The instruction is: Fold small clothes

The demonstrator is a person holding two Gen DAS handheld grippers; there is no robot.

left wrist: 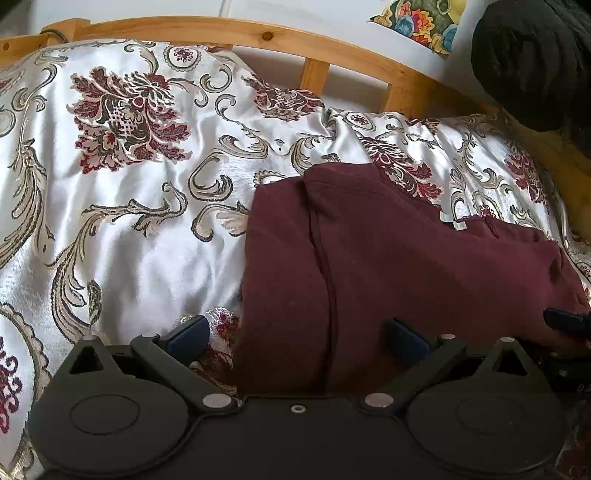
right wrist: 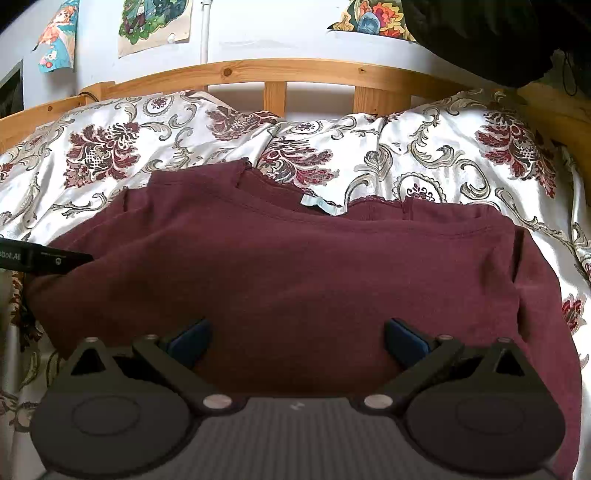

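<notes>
A maroon top lies flat on the floral bedspread, with its neckline and a pale label at the far edge. In the left wrist view the same top fills the right half, its left side folded over. My left gripper is open and empty, low over the top's near left edge. My right gripper is open and empty, low over the top's near hem. The left gripper's tip shows in the right wrist view, at the top's left edge. The right gripper's tip shows in the left wrist view.
A wooden bed rail with slats runs along the far side, against a white wall with colourful posters. A dark bundle hangs at the upper right. Bedspread lies bare to the left of the top.
</notes>
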